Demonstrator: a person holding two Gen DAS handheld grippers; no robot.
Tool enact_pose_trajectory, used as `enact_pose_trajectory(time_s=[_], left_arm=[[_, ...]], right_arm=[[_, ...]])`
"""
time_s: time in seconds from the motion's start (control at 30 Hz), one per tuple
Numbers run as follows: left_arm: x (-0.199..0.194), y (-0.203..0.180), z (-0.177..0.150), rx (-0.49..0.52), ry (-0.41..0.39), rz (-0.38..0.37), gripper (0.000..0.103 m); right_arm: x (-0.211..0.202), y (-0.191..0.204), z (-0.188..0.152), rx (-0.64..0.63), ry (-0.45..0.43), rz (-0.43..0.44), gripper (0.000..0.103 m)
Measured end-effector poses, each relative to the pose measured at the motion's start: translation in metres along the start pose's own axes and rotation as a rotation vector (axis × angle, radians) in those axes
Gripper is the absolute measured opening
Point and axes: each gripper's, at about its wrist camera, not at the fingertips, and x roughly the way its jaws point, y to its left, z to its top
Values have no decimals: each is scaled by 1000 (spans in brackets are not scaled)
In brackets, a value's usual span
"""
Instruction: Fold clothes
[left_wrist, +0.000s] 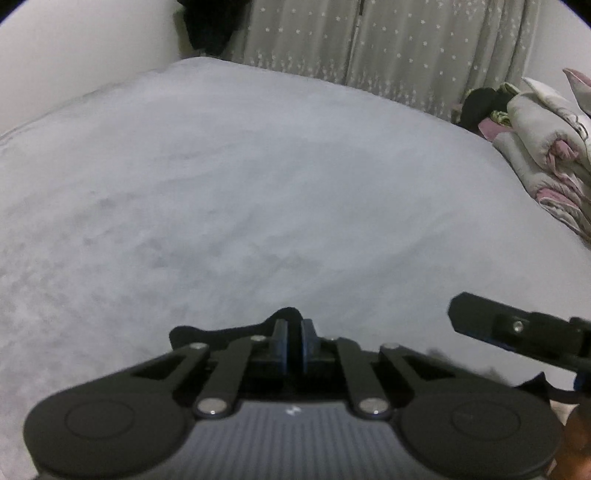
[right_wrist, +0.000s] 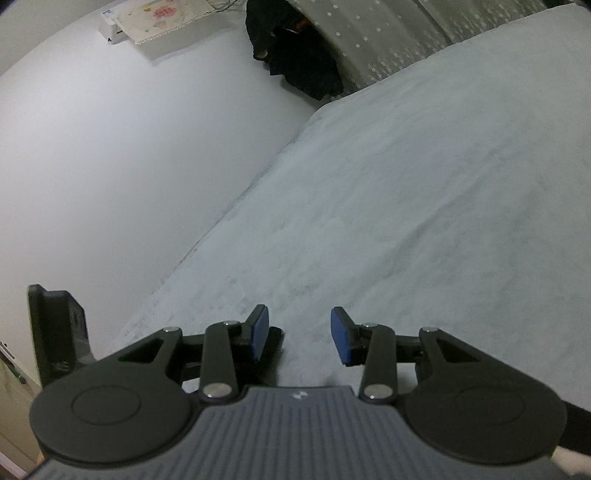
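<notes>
Left wrist: left hand-held gripper (left_wrist: 294, 345) together on dark cloth (left_wrist: 229, 332); bedding pile (left_wrist: 546, 155) far right.

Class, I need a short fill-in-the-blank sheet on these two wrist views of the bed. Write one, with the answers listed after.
1. The left gripper has its jaws ____.
2. The right gripper has its jaws ____, with nothing between them.
3. The curtain behind the bed is patterned with small ____.
4. The heap of bedding lies at the bed's ____ edge in the left wrist view.

Answers: shut; open; stars; right
</notes>
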Motion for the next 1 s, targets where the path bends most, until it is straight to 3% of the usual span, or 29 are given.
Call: enact_pose_trajectory(time_s=[0.1,0.3,0.43,0.63,0.77,1.0], left_arm=[[-18,3,5,-43,-100,-43,5],[-75,35,21,-110,-281,-361,4],[-100,46,32,-104,-311,-559,4],[-128,59,32,-131,-339,-792,4],[-137,55,29,-132,-330,-865,4],[-147,46,21,-91,-287,-881,4]], right_arm=[[3,0,0,0,5,-6,42],[8,-2,-2,23,24,28,42],[5,-2,-2,61,7,138,42],[-17,-4,2,102,-99,370,64],[-28,0,2,90,-149,457,67],[-46,9,9,29,-232,562,75]])
